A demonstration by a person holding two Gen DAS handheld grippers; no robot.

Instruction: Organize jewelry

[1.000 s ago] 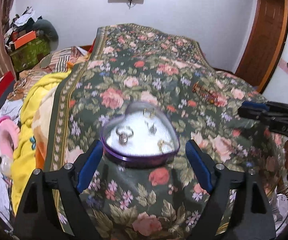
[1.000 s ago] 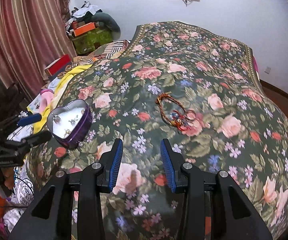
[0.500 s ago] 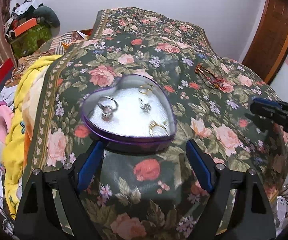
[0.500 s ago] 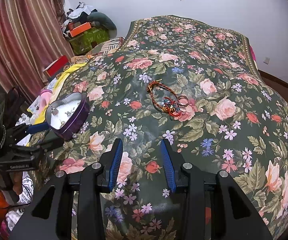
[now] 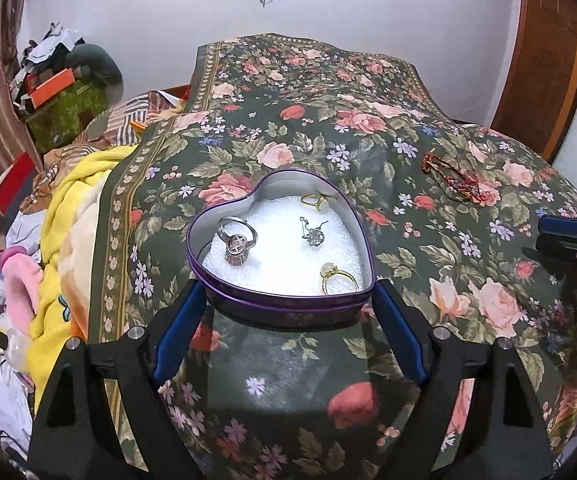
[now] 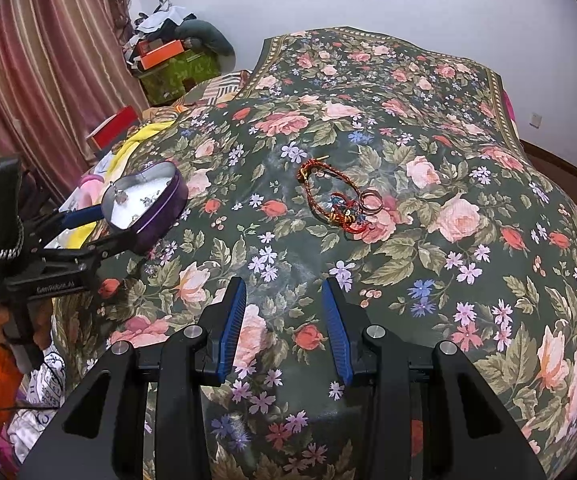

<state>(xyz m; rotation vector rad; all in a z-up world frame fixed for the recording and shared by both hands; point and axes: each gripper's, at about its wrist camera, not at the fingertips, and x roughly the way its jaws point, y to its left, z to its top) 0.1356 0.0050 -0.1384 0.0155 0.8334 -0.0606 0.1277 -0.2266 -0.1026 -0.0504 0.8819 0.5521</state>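
Observation:
My left gripper (image 5: 286,304) is shut on a purple heart-shaped tin (image 5: 288,314), its blue pads against both sides, and holds it just above the bed. The tin has a white lining with a silver ring (image 5: 237,241), a small silver pendant (image 5: 313,235) and two gold rings (image 5: 338,278). In the right wrist view the tin (image 6: 144,208) hangs at the left in the left gripper (image 6: 100,228). A red braided bracelet with charms and rings (image 6: 340,204) lies on the floral bedspread; it also shows in the left wrist view (image 5: 454,180). My right gripper (image 6: 284,312) is open and empty, short of the bracelet.
A yellow blanket (image 5: 68,216) and a pink item (image 5: 20,280) lie off the bed's left edge. Boxes and clothes (image 6: 172,56) are piled in the far corner by striped curtains (image 6: 40,72). A wooden door (image 5: 544,60) stands at the right.
The left gripper has tilted and carried the tin so its inside faces the camera more. The right gripper has moved forward toward the bracelet.

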